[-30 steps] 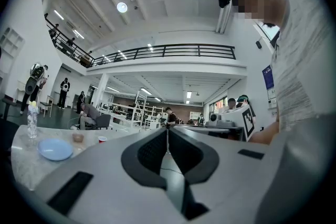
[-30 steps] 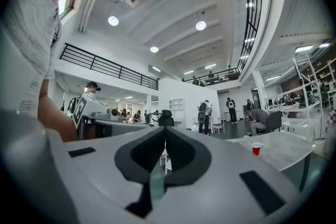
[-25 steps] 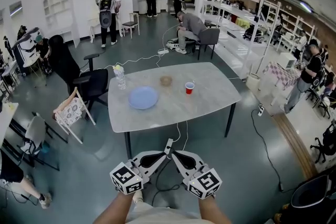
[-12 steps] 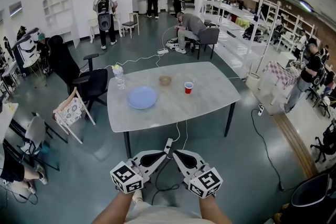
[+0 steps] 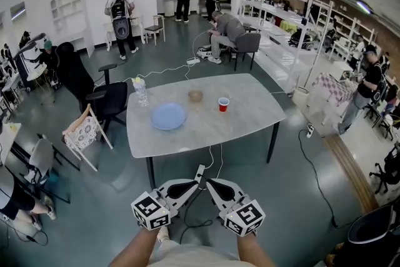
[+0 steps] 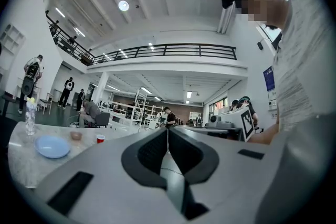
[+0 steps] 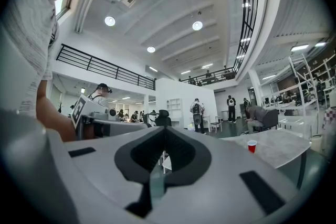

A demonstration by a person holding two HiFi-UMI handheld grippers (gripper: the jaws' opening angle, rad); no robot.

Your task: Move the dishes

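Observation:
A grey table (image 5: 250,115) stands some way ahead of me. On it lie a pale blue plate (image 5: 169,115), a small brownish bowl (image 5: 196,95), a red cup (image 5: 223,104) and a clear bottle (image 5: 141,91). My left gripper (image 5: 199,179) and right gripper (image 5: 207,180) are held low in front of my body, well short of the table, tips nearly meeting. Both are shut with nothing between the jaws. The left gripper view shows the plate (image 6: 52,146), bowl (image 6: 76,135) and cup (image 6: 100,138); the right gripper view shows the cup (image 7: 252,146).
Black chairs (image 5: 103,97) and a white folding chair (image 5: 84,133) stand left of the table. Cables (image 5: 215,162) trail across the floor between me and the table. Several people stand or sit farther off; shelving (image 5: 294,25) lines the right side.
The grippers have stayed put. The table has shifted slightly left in the head view, and the person with the backpack at the back has walked left.

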